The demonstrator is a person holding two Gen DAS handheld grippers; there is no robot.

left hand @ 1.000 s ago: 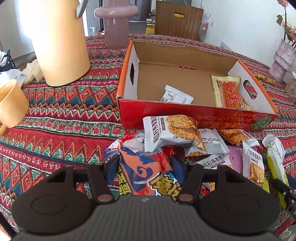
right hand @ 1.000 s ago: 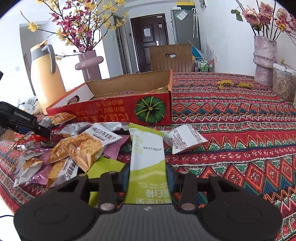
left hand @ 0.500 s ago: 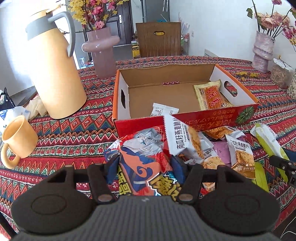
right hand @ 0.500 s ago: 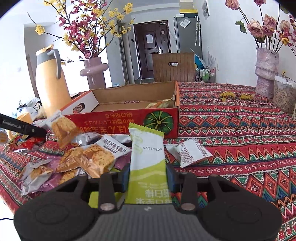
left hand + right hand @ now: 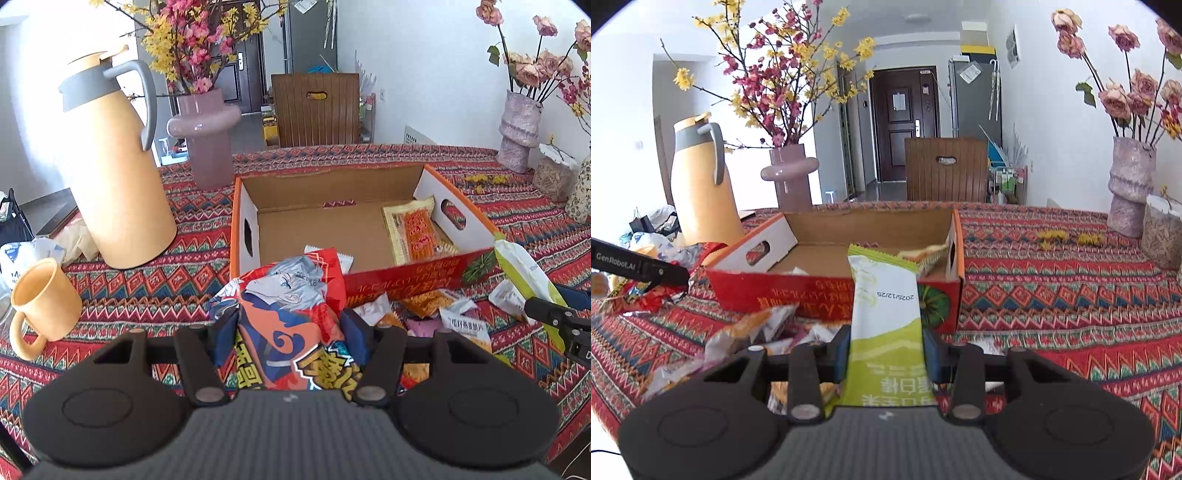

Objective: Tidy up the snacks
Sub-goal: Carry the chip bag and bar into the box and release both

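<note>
Left wrist view: cardboard box (image 5: pixel 369 229) at 12 o'clock holds two packets — most snacks remain outside. Left gripper (image 5: pixel 290 332) grasps illustrated snack bag (image 5: pixel 288 317); right gripper (image 5: pixel 886 350) grasps green-white sachet (image 5: pixel 884 314).

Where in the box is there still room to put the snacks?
The cardboard box has a bare floor across its middle and back, between the left wall with the hole and the orange-and-gold packet by the right wall. A small white packet sits at the front wall. The snack pile in front is crowded.
</note>
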